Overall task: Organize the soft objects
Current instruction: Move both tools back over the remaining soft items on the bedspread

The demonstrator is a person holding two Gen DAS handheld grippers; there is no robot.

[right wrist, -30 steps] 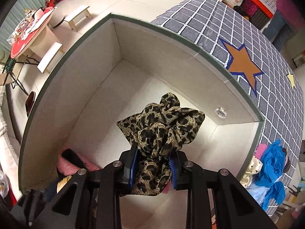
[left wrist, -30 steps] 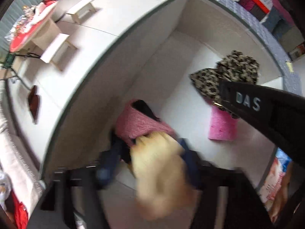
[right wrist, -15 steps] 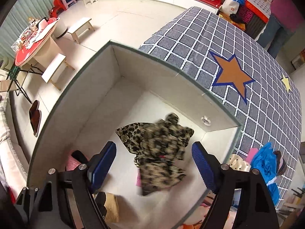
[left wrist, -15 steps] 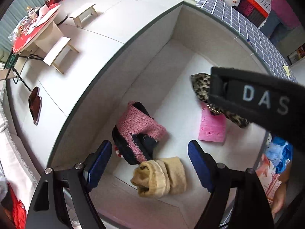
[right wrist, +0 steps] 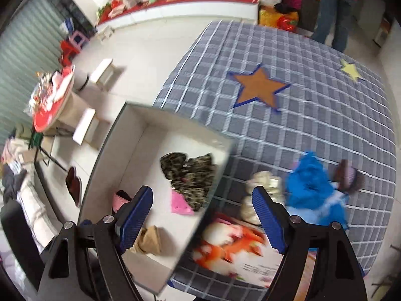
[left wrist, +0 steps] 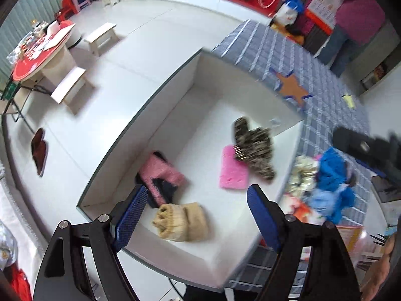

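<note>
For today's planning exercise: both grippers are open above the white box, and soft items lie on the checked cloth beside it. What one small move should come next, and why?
Probably swing the right gripper over the blue fabric on the checked cloth and lower onto it. Its jaws are open and empty, the leopard-print cloth already lies in the white box, and the blue piece is still outside.

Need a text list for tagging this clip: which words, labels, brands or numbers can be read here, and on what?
No text can be read.
Wall poster: print too small.
Printed sheet on the checked quilt: lettering blurred.
</note>
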